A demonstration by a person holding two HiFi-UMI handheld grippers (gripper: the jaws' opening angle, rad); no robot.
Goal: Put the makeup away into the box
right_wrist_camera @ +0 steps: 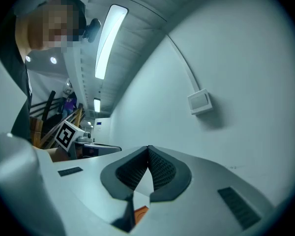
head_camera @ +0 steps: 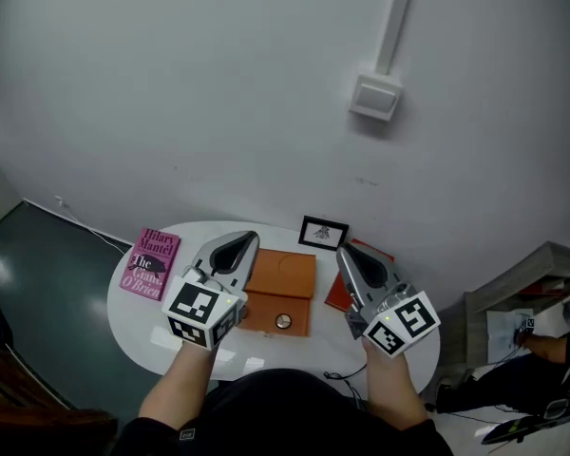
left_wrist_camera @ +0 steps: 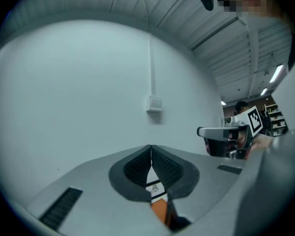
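Observation:
An orange box (head_camera: 283, 288) lies with its lid down on the round white table (head_camera: 152, 331), a round clasp (head_camera: 283, 322) at its near edge. No loose makeup item shows in any view. My left gripper (head_camera: 247, 238) hovers above the box's left side, pointing at the wall. In the left gripper view its jaws (left_wrist_camera: 151, 149) meet at the tips with nothing between them. My right gripper (head_camera: 347, 250) hovers above the box's right side. Its tips (right_wrist_camera: 148, 149) also touch, with nothing held. A sliver of the orange box (left_wrist_camera: 160, 209) shows below the left jaws.
A pink book (head_camera: 150, 263) lies at the table's left edge. A small black-framed picture (head_camera: 323, 233) stands behind the box by the wall. A red flat object (head_camera: 337, 293) lies under the right gripper. A switch box (head_camera: 375, 96) is mounted on the wall.

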